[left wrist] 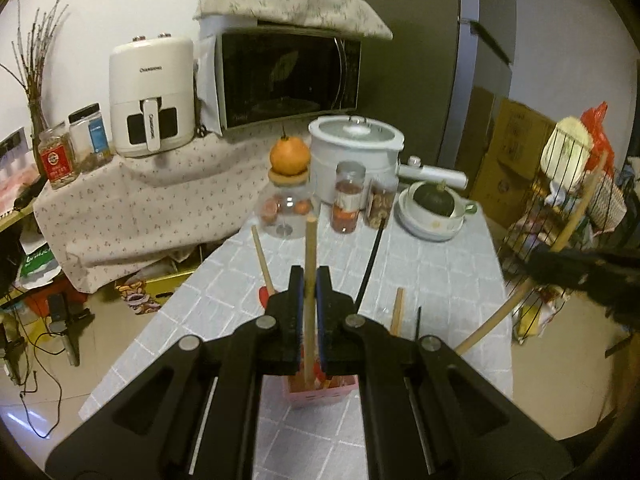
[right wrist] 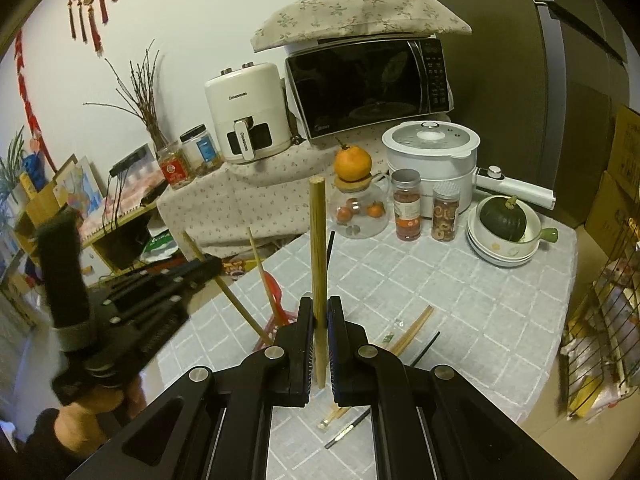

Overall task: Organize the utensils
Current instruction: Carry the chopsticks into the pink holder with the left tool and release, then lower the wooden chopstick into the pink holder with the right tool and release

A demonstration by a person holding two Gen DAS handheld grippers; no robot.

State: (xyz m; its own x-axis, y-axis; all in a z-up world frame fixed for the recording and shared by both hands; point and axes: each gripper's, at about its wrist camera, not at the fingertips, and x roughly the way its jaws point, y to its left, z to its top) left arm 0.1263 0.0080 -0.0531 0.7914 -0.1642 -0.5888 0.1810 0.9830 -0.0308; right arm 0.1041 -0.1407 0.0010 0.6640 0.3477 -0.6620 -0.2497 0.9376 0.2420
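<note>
The table (right wrist: 460, 288) carries two spice jars (right wrist: 407, 210), one white cooker (right wrist: 432, 156), one orange (right wrist: 353, 163) on one glass jar (right wrist: 360, 216), one squash (right wrist: 502, 219), and one pink holder (left wrist: 320, 394).

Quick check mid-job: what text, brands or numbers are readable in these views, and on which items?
"CHANGHONG": white air fryer, on the front of its body; small, so the spelling is uncertain.
The same brand runs down the air fryer's handle, too small to confirm.
Microwave: logo and keypad markings unreadable.
Red-labelled jar, blue-labelled jar, spice jars: labels blurred.
</note>
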